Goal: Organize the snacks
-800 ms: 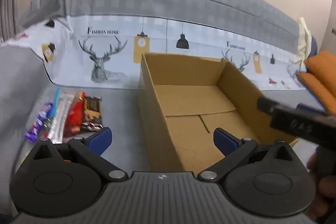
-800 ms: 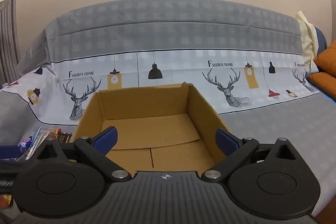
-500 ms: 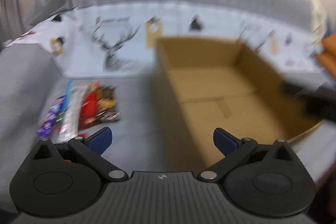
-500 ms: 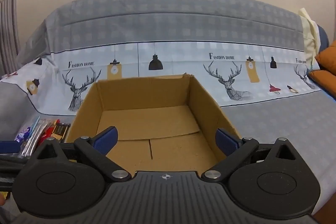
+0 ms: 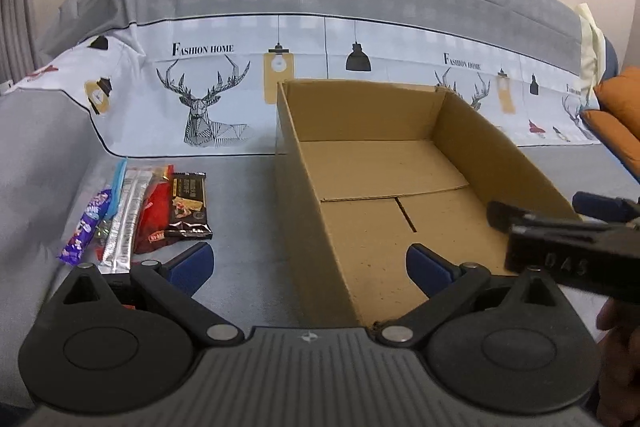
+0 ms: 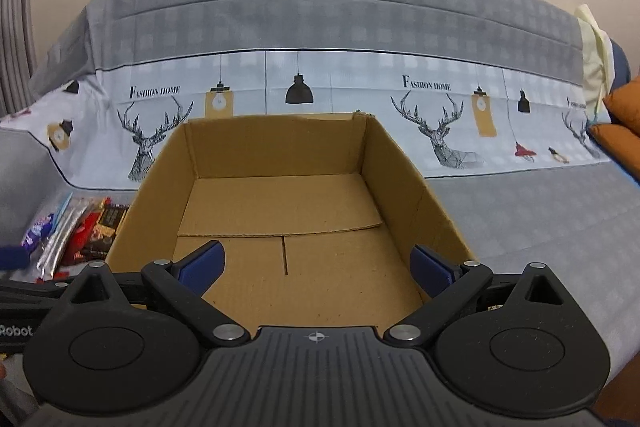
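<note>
An open, empty cardboard box (image 5: 384, 167) (image 6: 280, 203) sits on a grey sofa seat. Left of it lies a row of snack packs: a dark chocolate bar (image 5: 189, 205), a red pack (image 5: 154, 215), a silver stick (image 5: 126, 217) and a purple pack (image 5: 86, 227); they also show in the right wrist view (image 6: 76, 231). My left gripper (image 5: 308, 263) is open and empty, over the box's near left corner, right of the snacks. My right gripper (image 6: 316, 265) is open and empty over the box's near edge; it also shows in the left wrist view (image 5: 560, 239).
The sofa backrest wears a grey and white deer-print cover (image 5: 208, 107). Orange cushions (image 5: 620, 115) lie at the far right. Grey curtains (image 6: 12, 7) hang at the far left. A strip of grey seat (image 5: 240, 211) separates snacks and box.
The left gripper swung and settled; the snacks and box now sit closer in its view. The right gripper has tipped down over the box, so more of the box floor shows.
</note>
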Tool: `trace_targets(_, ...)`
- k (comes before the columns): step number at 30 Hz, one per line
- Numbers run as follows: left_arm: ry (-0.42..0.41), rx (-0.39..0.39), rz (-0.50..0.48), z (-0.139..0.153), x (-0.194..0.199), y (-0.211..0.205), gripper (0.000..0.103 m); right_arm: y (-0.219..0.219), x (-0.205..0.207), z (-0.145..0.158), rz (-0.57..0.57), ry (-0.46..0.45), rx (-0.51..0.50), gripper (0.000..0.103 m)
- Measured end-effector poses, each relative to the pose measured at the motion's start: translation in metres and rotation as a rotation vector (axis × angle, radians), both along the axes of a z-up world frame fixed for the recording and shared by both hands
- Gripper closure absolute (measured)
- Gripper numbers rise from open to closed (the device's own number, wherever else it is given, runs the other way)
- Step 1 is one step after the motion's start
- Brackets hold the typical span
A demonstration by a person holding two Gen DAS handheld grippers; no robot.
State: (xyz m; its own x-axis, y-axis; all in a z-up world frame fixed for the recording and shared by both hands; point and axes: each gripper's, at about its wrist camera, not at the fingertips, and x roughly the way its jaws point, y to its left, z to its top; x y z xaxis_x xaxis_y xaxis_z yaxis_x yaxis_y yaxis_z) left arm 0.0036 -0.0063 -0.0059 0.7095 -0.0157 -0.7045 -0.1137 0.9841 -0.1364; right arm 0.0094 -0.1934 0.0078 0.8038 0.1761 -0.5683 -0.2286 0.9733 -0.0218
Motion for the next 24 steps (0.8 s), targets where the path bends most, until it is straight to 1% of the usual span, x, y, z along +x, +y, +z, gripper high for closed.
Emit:
trace_targets(2, -0.018, 0.004, 0.017, 0.000, 0.002, 0.001, 0.001, 0.000, 0.002, -0.003, 0.004, 0.006, -0.026, 0.004)
trace_targets(6, -0.043, -0.005, 0.017, 0.001, 0.005, 0.002, 0.001, -0.007, 0.007, -0.007, -0.023, 0.031, -0.019, 0.004)
trace_targets(9, -0.034, 0.017, -0.005, -0.003, 0.007, -0.004, 0.001, -0.010, 0.007, -0.010, -0.018, 0.049, -0.006, 0.004)
trace_targets(11, -0.018, 0.034, -0.021, -0.007, 0.009, -0.008, 0.001, -0.007, 0.005, -0.011, -0.006, 0.052, -0.016, 0.004)
trace_targets(16, 0.014, 0.020, -0.040, -0.016, 0.014, -0.014, 0.001, -0.006, 0.007, -0.015, 0.003, 0.073, -0.036, 0.004)
trace_targets(24, 0.003, 0.017, -0.130, -0.026, 0.015, -0.034, 0.001, -0.018, 0.017, -0.024, -0.053, 0.135, -0.035, 0.004)
